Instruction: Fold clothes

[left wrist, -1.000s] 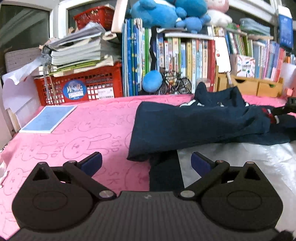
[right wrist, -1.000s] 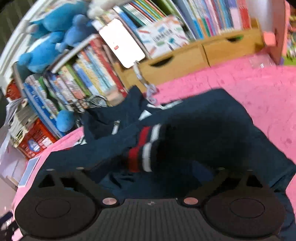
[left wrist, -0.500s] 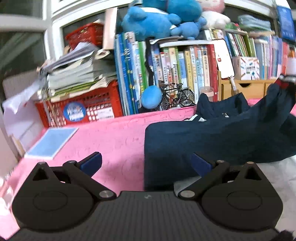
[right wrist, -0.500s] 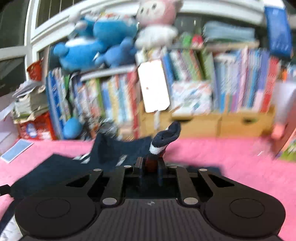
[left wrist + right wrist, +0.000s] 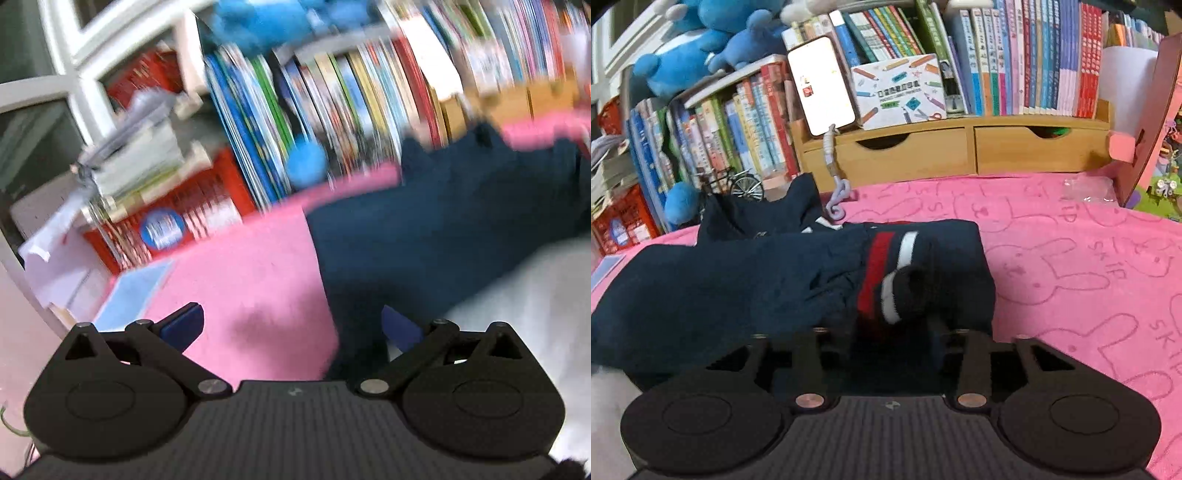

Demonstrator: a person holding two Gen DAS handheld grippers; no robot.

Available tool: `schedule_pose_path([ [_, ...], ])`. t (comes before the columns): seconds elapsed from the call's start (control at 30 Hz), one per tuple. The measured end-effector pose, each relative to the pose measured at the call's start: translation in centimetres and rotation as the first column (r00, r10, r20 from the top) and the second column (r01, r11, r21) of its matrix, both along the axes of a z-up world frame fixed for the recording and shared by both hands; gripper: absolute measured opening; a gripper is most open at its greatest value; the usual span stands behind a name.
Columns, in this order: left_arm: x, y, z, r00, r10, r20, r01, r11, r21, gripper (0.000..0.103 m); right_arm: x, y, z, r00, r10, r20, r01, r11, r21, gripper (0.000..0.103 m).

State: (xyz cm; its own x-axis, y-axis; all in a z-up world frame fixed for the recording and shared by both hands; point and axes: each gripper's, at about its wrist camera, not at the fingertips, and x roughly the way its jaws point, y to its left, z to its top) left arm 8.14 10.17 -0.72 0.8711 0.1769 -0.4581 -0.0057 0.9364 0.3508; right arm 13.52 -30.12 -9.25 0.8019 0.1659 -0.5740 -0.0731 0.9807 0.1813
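The left gripper was tilted, its view blurred and slanted. Its jaws stood wide apart, the blue pads well separated, with nothing between them. It hung low over the near part of the table, toward the table's left side.

The right gripper was level and steady in its view. Its jaws were partly drawn in and not fully closed, their fingertips hidden in dark cloth. The striped cuff of the dark garment bunched up between them; whether they gripped it could not be told. It sat low over the table, nearer the near edge.
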Motion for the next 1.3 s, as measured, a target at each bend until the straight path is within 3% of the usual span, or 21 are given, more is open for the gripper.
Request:
schedule_pose_path([
  [0.07,1.0,-0.4,1.7,1.000,-0.016,0.025,0.017,0.998,-0.064,0.103,0.0,0.1,0.1,1.000,0.028,-0.009,-0.028,1.000,-0.008,0.066],
  [0.17,3.1,-2.2,2.4,0.998,-0.048,0.032,0.051,0.994,-0.097,0.103,-0.9,1.5,1.1,0.999,0.043,-0.024,-0.047,0.988,-0.144,0.077],
  [0.27,5.3,-4.1,1.1,0.997,-0.075,0.001,0.074,0.993,-0.092,0.103,-3.3,2.4,2.9,0.998,0.034,0.047,-0.019,0.961,-0.277,0.090],
  [0.33,6.2,-4.8,-0.6,0.996,-0.082,-0.038,0.078,0.992,-0.095,0.103,-4.7,3.0,4.2,0.992,0.012,0.129,0.034,0.938,-0.346,0.090],
  [0.4,6.9,-5.4,-2.3,0.994,-0.087,-0.072,0.080,0.992,-0.094,0.103,-5.0,4.3,5.3,0.984,0.050,0.172,0.008,0.947,-0.321,0.087],
  [0.47,6.7,-5.8,-3.2,0.991,-0.101,-0.083,0.092,0.991,-0.097,0.103,-4.7,5.8,6.1,0.976,0.110,0.186,-0.058,0.963,-0.264,0.067],
  [0.53,6.6,-6.1,-3.8,0.989,-0.110,-0.094,0.100,0.990,-0.101,0.103,-2.9,8.1,5.8,0.974,0.183,0.132,-0.155,0.968,-0.196,0.058],
  [0.6,6.5,-6.2,-4.1,0.988,-0.111,-0.104,0.100,0.989,-0.107,0.103,-1.2,10.4,5.0,0.971,0.225,0.080,-0.209,0.964,-0.165,0.057],
  [0.7,6.8,-5.7,-4.1,0.987,-0.114,-0.117,0.096,0.985,-0.145,0.103,0.6,11.8,3.2,0.974,0.227,0.005,-0.222,0.955,-0.196,0.056],
  [0.8,7.2,-5.0,-4.1,0.982,-0.130,-0.136,0.100,0.973,-0.206,0.103,0.6,11.1,2.6,0.975,0.221,0.011,-0.212,0.948,-0.238,0.056],
  [0.87,7.4,-4.6,-4.1,0.977,-0.150,-0.150,0.109,0.962,-0.251,0.103,0.6,10.7,2.3,0.976,0.216,0.014,-0.204,0.942,-0.266,0.037],
  [0.93,7.4,-4.5,-4.1,0.975,-0.159,-0.155,0.113,0.956,-0.269,0.103,0.6,10.2,1.9,0.977,0.212,0.018,-0.197,0.936,-0.293,0.030],
  [1.07,7.2,-4.5,-4.1,0.977,-0.149,-0.155,0.103,0.957,-0.273,0.103,0.5,9.2,1.1,0.979,0.203,0.026,-0.181,0.920,-0.347,0.046],
  [1.17,6.1,-2.6,-4.1,0.977,-0.138,-0.161,0.090,0.957,-0.276,0.103,0.5,8.5,0.6,0.980,0.197,0.033,-0.169,0.906,-0.387,0.049],
  [1.3,4.1,2.3,-4.4,0.988,0.047,-0.150,-0.073,0.981,-0.177,0.103,0.3,8.7,0.4,0.980,0.194,0.040,-0.160,0.894,-0.418,0.051],
])
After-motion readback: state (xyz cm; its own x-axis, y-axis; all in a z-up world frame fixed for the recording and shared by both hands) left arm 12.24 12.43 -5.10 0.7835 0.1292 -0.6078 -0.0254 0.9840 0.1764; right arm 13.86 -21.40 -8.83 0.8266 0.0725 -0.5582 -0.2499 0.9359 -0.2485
